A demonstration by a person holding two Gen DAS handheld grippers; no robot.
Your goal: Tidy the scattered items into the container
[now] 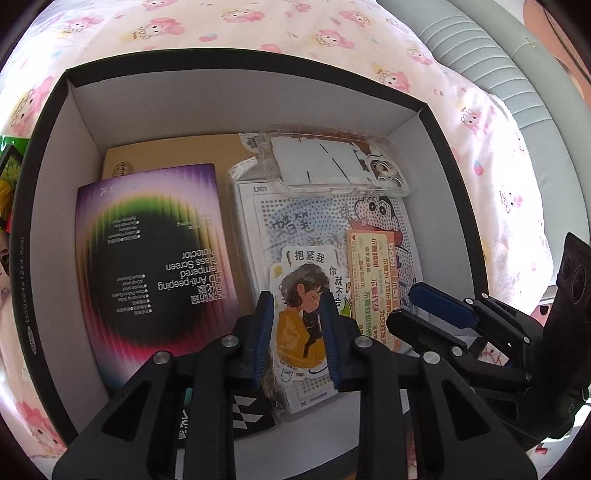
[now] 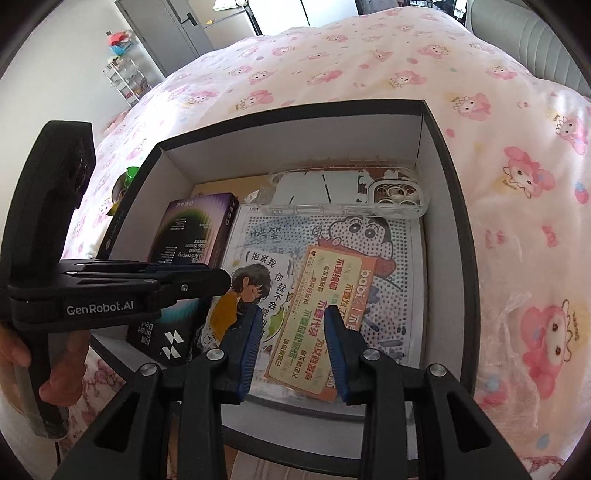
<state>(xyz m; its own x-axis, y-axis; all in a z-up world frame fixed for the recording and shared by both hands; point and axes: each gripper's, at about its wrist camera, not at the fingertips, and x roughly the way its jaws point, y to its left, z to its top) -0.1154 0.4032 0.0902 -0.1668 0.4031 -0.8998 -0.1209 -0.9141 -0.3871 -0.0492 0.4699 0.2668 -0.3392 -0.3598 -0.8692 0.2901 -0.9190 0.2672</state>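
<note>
One open black box [image 1: 59,122] is set on the bed's pink-print cover [image 1: 229,22]. Five items are counted inside: one screen-protector pack [image 1: 155,251], one clear phone case [image 1: 332,162], one dotted white package [image 1: 306,214], one girl sticker [image 1: 303,295], one orange card [image 2: 321,317]. Left tongs [image 1: 297,332] and right tongs [image 2: 293,347] are each seen partly open, nothing gripped.
</note>
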